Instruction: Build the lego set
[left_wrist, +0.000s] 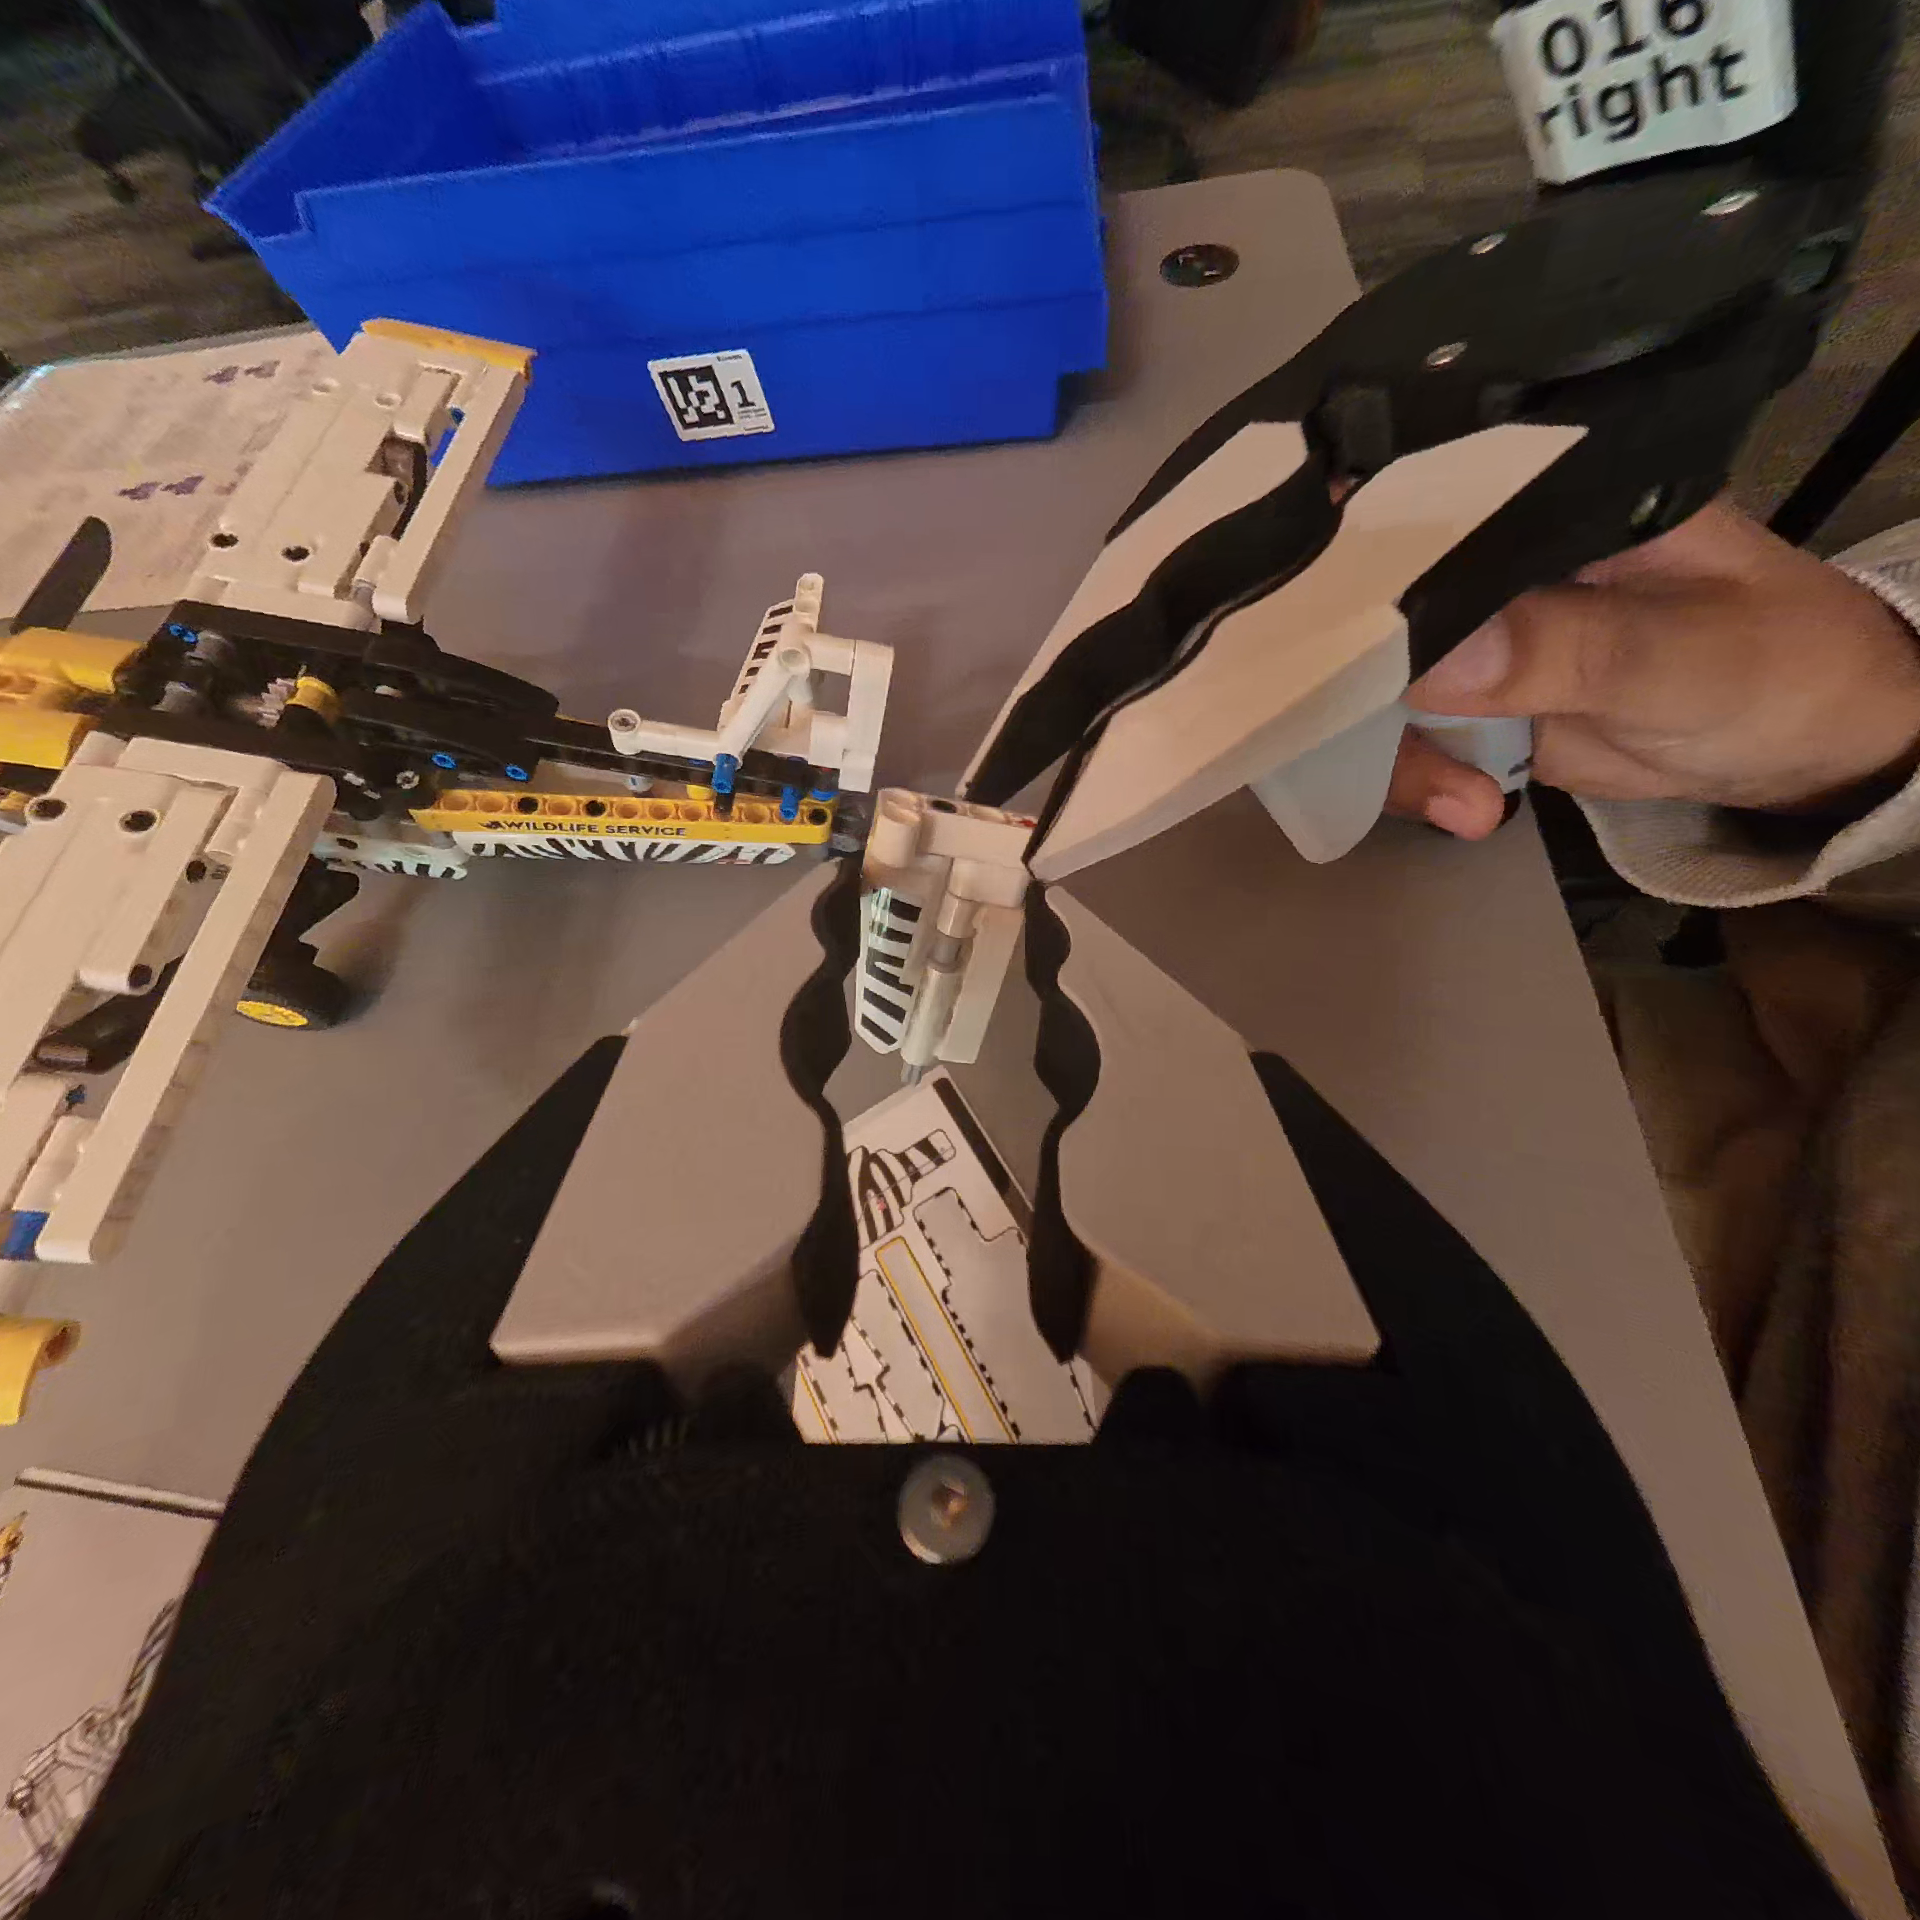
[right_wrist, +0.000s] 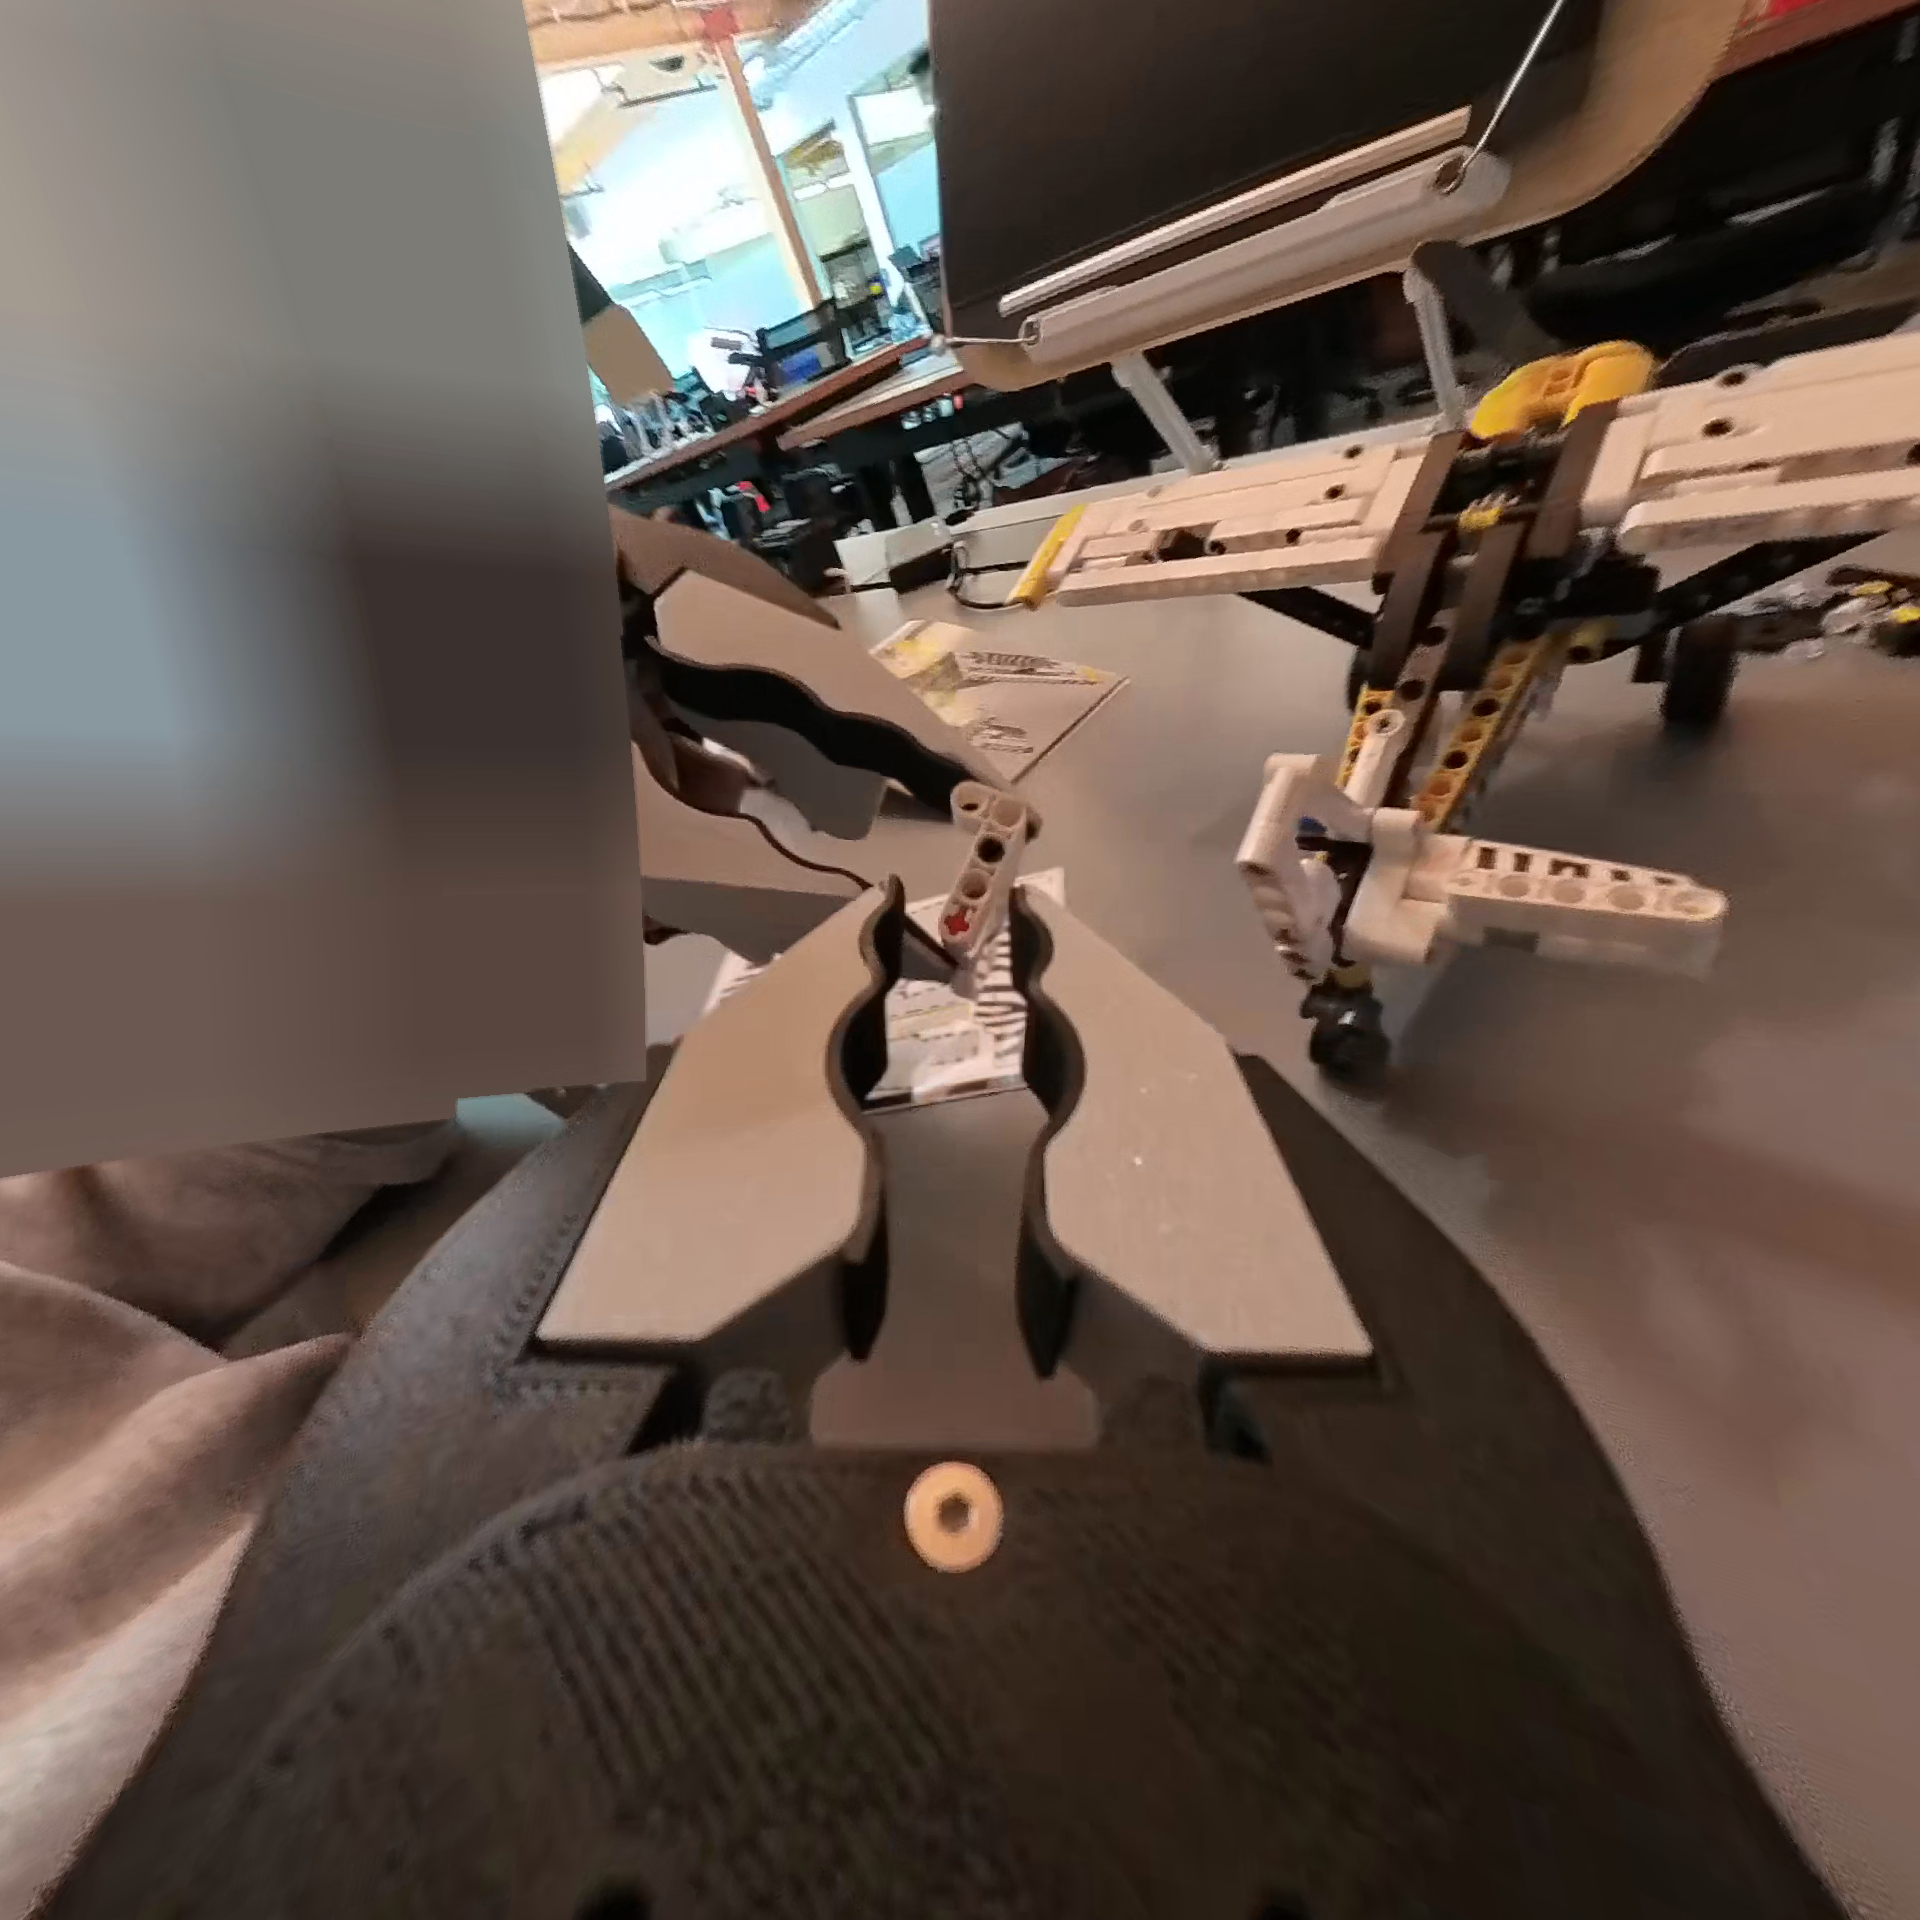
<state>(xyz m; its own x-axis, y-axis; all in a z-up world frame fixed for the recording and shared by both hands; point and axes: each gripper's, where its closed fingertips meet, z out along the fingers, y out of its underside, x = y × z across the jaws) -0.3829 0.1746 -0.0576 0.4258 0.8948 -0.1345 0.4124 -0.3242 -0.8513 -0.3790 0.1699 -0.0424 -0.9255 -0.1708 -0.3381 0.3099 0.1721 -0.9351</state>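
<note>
Your left gripper (left_wrist: 935, 894) holds a small white tail piece (left_wrist: 940, 914) with a zebra-striped panel, its fingers closed narrowly on the piece's two sides and lifting it clear of the grey table (left_wrist: 582, 1039). Your right gripper (left_wrist: 1013, 821), held in a hand (left_wrist: 1662, 675), comes in from the right with its fingertips pinched close together on the end of that same piece; in the right wrist view the white beam with a red axle end (right_wrist: 982, 883) stands between its fingers (right_wrist: 1049, 945). The partly built plane (left_wrist: 312, 748), white, black and yellow, rests on the table just beside the piece, its tail end pointing toward it. A sticker sheet (left_wrist: 935, 1299) lies under your left gripper, and a blue bin (left_wrist: 727, 208) stands at the table's far side.
</note>
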